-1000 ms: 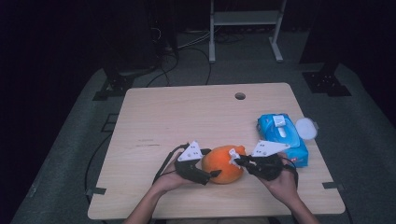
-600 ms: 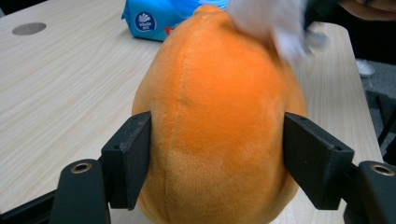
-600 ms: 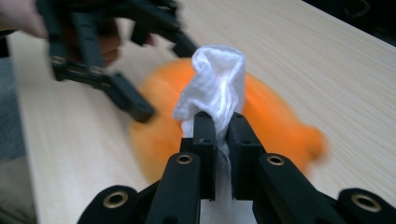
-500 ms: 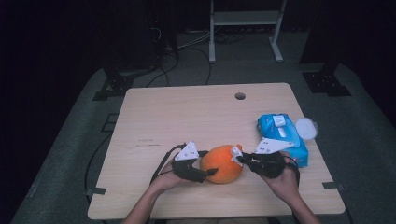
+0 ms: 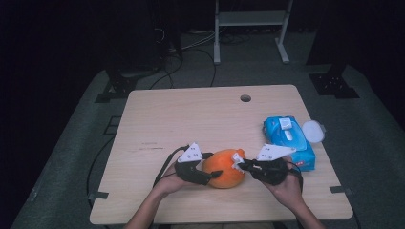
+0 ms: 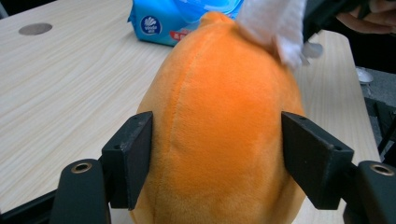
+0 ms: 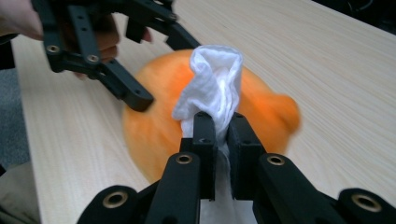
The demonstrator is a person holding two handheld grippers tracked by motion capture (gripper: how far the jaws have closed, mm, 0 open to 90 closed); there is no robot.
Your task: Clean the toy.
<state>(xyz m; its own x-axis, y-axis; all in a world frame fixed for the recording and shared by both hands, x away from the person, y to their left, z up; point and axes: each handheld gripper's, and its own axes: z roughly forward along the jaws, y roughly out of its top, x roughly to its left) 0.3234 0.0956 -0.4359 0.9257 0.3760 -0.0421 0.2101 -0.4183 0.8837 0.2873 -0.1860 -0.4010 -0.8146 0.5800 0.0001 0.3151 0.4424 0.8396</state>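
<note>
The orange plush toy lies near the front edge of the table, between your two hands and roughly midway along that edge. Your left gripper has it from the left: in the left gripper view the toy bulges between the two black jaws, which have just been closing in and now sit against its flanks, the left pad touching the fur and the right one at its edge. Your right gripper comes in from the other side with its jaws pressed together on a crumpled white wipe, pinched tight, its free end standing up against the top of the toy. In the high view the wipe rests on the toy's upper right end. Behind your right hand, just beside it, lies a blue pack of wet wipes with its round white lid flipped open to the right. Further back, a small round hole sits in the tabletop.
</note>
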